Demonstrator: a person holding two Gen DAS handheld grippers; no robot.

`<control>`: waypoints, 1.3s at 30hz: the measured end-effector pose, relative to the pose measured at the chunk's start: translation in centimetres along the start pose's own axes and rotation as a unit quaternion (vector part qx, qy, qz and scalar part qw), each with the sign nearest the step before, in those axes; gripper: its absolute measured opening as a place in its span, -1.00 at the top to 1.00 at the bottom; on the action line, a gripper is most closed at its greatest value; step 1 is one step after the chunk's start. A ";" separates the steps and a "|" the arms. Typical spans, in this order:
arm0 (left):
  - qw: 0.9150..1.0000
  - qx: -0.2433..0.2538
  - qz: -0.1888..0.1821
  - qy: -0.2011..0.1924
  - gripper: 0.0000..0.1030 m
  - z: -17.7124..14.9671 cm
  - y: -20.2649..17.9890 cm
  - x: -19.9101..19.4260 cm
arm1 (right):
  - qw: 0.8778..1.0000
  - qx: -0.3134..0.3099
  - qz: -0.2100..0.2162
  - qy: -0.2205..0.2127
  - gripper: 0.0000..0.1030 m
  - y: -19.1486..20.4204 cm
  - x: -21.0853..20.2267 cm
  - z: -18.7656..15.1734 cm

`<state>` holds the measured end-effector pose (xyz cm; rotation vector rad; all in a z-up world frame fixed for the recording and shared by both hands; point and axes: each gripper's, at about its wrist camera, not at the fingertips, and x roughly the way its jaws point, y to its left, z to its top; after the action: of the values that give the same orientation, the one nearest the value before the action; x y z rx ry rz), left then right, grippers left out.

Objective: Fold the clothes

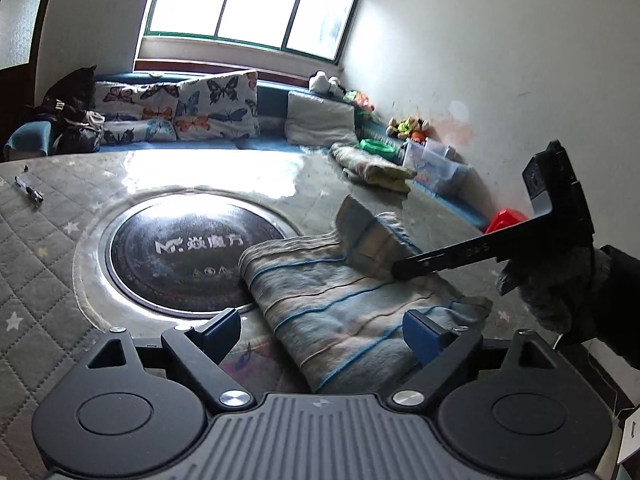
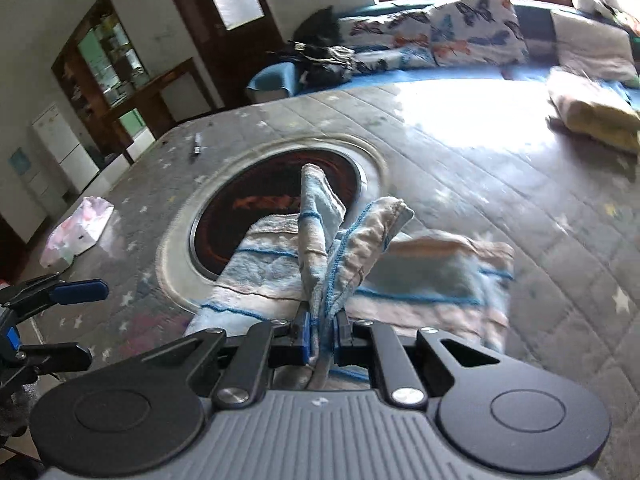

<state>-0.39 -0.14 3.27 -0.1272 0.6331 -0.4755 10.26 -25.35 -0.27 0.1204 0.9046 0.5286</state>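
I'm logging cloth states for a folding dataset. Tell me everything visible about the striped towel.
The striped towel looks like soft terry, pale grey-beige with thin blue and brown stripes and blue stitched edges. It lies partly folded on the quilted star-print table cover, overlapping the round dark inset. One corner is lifted upright, pinched in the right gripper. The left gripper is open above its near edge.

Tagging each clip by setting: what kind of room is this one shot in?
Most likely a home living room. A cushioned bench with butterfly pillows runs under a wide window, plush toys sit along the wall, and the striped cloth lies on a quilted table cover.
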 end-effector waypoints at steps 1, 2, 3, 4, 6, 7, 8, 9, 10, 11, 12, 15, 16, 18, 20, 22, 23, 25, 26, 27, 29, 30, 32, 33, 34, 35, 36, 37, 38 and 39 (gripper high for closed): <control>1.000 0.001 0.002 0.004 -0.75 0.0 -0.1 0.3 | 1.000 0.004 0.002 -0.002 0.83 -0.4 -0.2 -0.1; 1.000 0.002 0.004 0.006 -0.75 0.1 -0.2 0.4 | 1.000 0.005 0.004 -0.005 0.83 -0.7 -0.4 -0.1; 1.000 0.002 0.006 0.008 -0.75 0.1 -0.3 0.6 | 1.000 0.005 0.007 -0.009 0.83 -0.9 -0.6 0.0; 1.000 0.003 0.009 0.009 -0.77 0.2 -0.3 0.7 | 1.000 0.005 0.011 -0.016 0.83 -1.2 -1.1 0.1; 1.000 0.004 0.013 0.012 -0.79 0.2 -0.5 0.9 | 1.000 0.004 0.015 -0.025 0.83 -1.9 -1.8 0.3; 1.000 0.004 0.014 0.013 -0.79 0.2 -0.5 1.1 | 0.999 0.002 0.015 -0.029 0.82 -2.3 -2.0 0.4; 1.000 0.004 0.015 0.015 -0.79 0.2 -0.7 1.3 | 1.000 0.006 0.011 -0.028 0.80 -2.8 -1.9 0.4; 1.000 0.005 0.016 0.018 -0.79 0.2 -0.8 1.5 | 1.000 0.012 0.006 -0.024 0.76 -3.4 -1.6 0.3; 1.000 0.006 0.017 0.020 -0.79 0.2 -1.0 1.7 | 1.000 0.018 0.002 -0.020 0.72 -4.0 -1.3 0.2; 1.000 0.007 0.016 0.022 -0.79 0.2 -1.1 1.8 | 1.000 0.023 -0.007 -0.014 0.72 -4.6 -1.0 0.0; 1.000 0.008 0.016 0.024 -0.79 0.2 -1.3 1.9 | 0.999 0.033 -0.013 -0.009 0.70 -5.2 -0.6 -0.4; 0.999 0.014 0.017 0.028 -0.82 0.2 -1.6 2.3 | 0.998 0.062 -0.004 -0.011 0.67 -6.5 -0.5 -1.4; 0.999 0.016 0.017 0.029 -0.82 0.3 -1.7 2.5 | 0.998 0.067 -0.002 -0.015 0.67 -6.6 -0.6 -1.6; 0.999 0.020 0.017 0.031 -0.82 0.4 -1.9 2.9 | 0.997 0.071 0.002 -0.021 0.67 -6.7 -0.7 -1.7; 0.999 0.024 0.017 0.033 -0.83 0.5 -2.1 3.3 | 0.997 0.074 0.006 -0.025 0.67 -6.7 -0.7 -1.8; 0.999 0.028 0.017 0.035 -0.83 0.5 -2.3 3.7 | 0.997 0.079 0.006 -0.026 0.67 -6.8 -0.4 -1.9; 0.999 0.035 0.018 0.036 -0.83 0.6 -2.7 3.9 | 0.996 0.081 0.005 -0.027 0.74 -6.8 -0.3 -1.9; 0.998 0.053 0.014 0.040 -0.83 0.6 -3.4 4.5 | 0.996 0.080 0.003 -0.034 0.84 -6.8 -0.7 -1.7; 0.997 0.062 0.013 0.041 -0.81 0.6 -3.8 4.8 | 0.996 0.075 0.004 -0.040 0.85 -6.6 -1.1 -1.5; 0.997 0.068 0.009 0.043 -0.81 0.7 -4.0 4.9 | 0.996 0.070 0.004 -0.047 0.86 -6.4 -1.5 -1.4; 0.996 0.082 0.002 0.043 -0.77 0.7 -4.6 5.4 | 0.997 0.054 -0.002 -0.052 0.86 -5.9 -2.0 -1.0; 0.995 0.089 -0.001 0.043 -0.74 0.8 -4.9 5.6 | 0.997 0.051 -0.005 -0.050 0.85 -5.9 -2.0 -1.0; 0.994 0.102 -0.006 0.042 -0.60 0.7 -5.2 6.1 | 0.998 0.048 -0.026 -0.045 0.82 -6.0 -1.7 -1.1; 0.993 0.108 -0.007 0.042 -0.55 0.7 -5.4 6.3 | 0.998 0.042 -0.036 -0.042 0.81 -6.1 -1.4 -1.2; 0.993 0.114 -0.008 0.043 -0.43 0.6 -5.6 6.6 | 0.997 0.039 -0.042 -0.046 0.77 -6.1 -1.5 -1.2; 0.992 0.120 -0.009 0.044 -0.34 0.6 -5.8 6.8 | 0.997 0.039 -0.044 -0.053 0.71 -6.1 -1.8 -1.3; 0.991 0.127 -0.011 0.044 -0.29 0.5 -5.9 6.9 | 0.996 0.038 -0.047 -0.060 0.69 -6.0 -2.1 -1.3; 0.990 0.133 -0.015 0.045 -0.18 0.4 -6.1 7.1 | 0.996 0.037 -0.050 -0.067 0.67 -6.0 -2.4 -1.4; 0.989 0.139 -0.017 0.045 -0.12 0.3 -6.3 7.3 | 0.995 0.035 -0.051 -0.072 0.66 -5.9 -2.8 -1.4; 0.988 0.144 -0.020 0.045 -0.08 0.2 -6.5 7.5 | 0.995 0.030 -0.049 -0.077 0.65 -5.6 -3.3 -1.4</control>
<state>2.49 -9.33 1.11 0.1566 0.6435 -0.6099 9.66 -31.97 -0.52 0.1690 0.7713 0.3945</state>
